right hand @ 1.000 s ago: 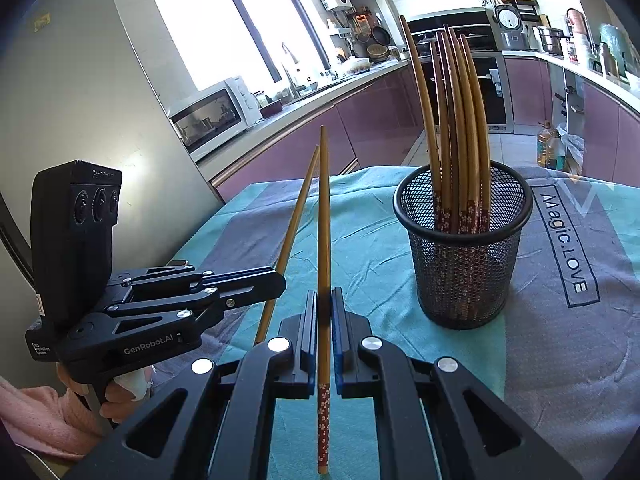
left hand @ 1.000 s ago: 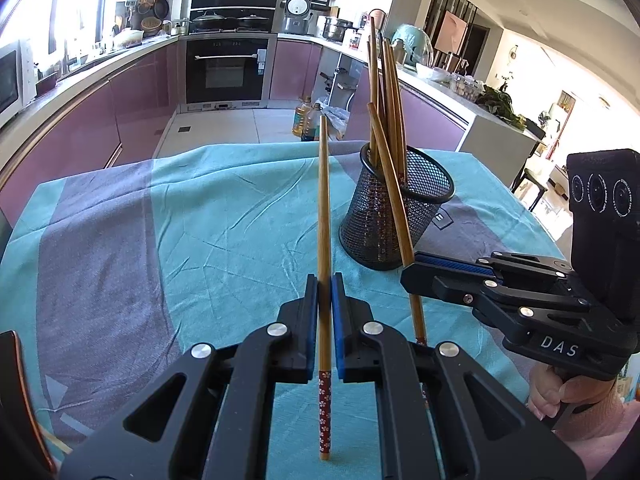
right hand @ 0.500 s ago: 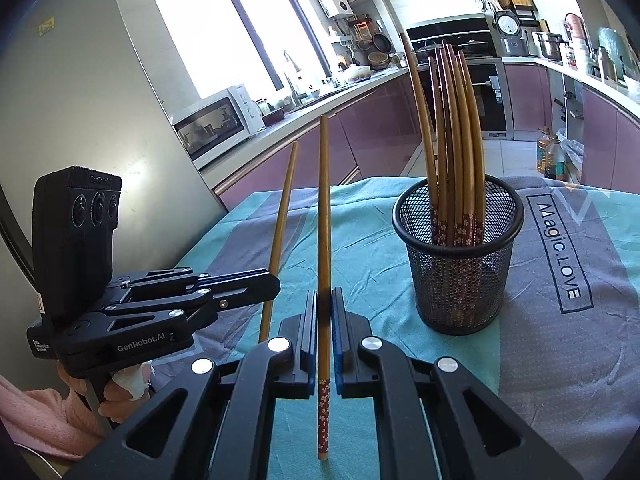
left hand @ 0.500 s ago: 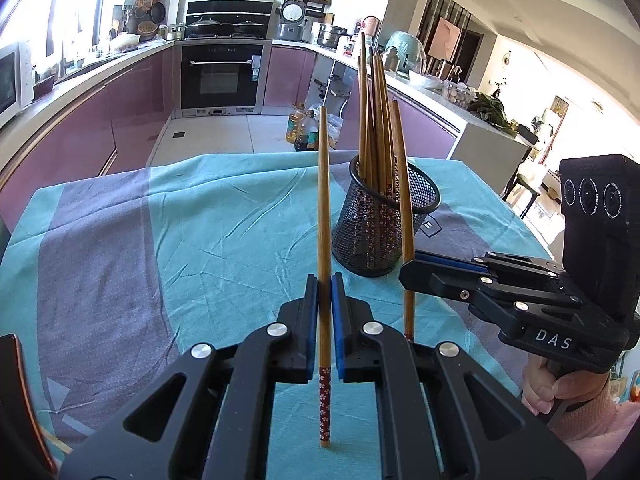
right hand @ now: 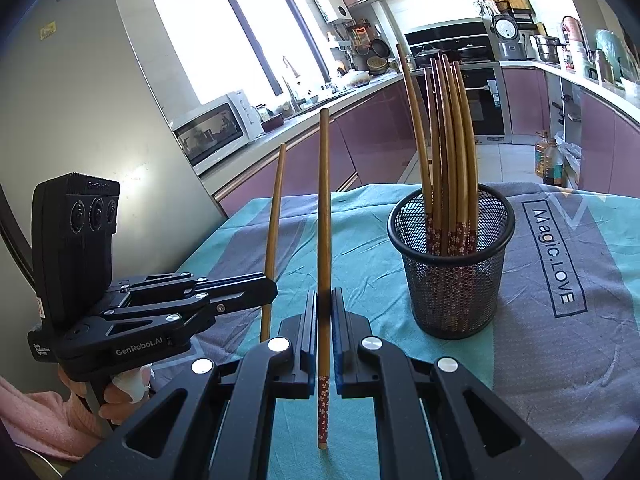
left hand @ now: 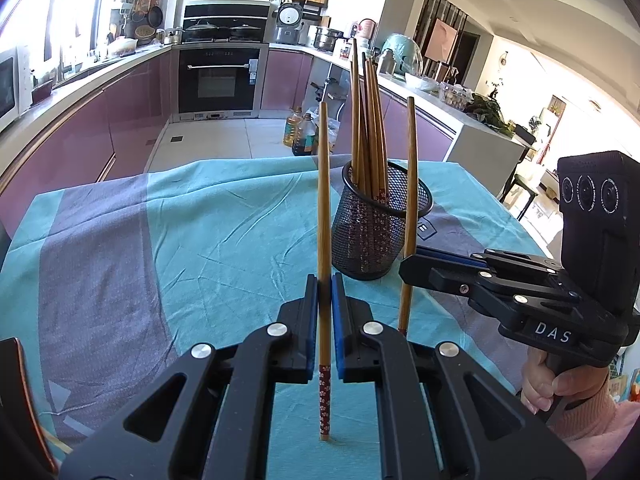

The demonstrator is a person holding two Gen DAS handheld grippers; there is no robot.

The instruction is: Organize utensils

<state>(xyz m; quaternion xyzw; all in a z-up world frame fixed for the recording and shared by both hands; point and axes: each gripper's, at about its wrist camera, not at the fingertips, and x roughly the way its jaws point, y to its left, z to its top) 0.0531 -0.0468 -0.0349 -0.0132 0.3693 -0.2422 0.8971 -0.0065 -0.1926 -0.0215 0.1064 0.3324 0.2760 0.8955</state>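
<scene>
- L gripper (left hand: 325, 328): jaws narrow, clamped on one chopstick (left hand: 323, 216), held upright. Red flowered end hangs below the jaws, just over the cloth (left hand: 224, 240); plain end rises well above them.
- R gripper (right hand: 324, 332): jaws narrow too, pinching a 2nd chopstick (right hand: 323, 240), upright; flowered end below the jaws, near the cloth.
- Seen from the L cam, R gripper sits to the right of the L jaws, its stick just beside the cup (left hand: 380, 232), on the cup's right edge.
- From the R cam, L gripper is left of the R jaws, its stick near and roughly parallel.
- Cup: black mesh, stands on the desk ahead and right of both jaw pairs, apart from them. Holds a bunch of sticks (right hand: 448, 152), flowered ends down.
- Cloth teal w/ grey bands, "Magic.LOVE" print right of the cup in R view.
</scene>
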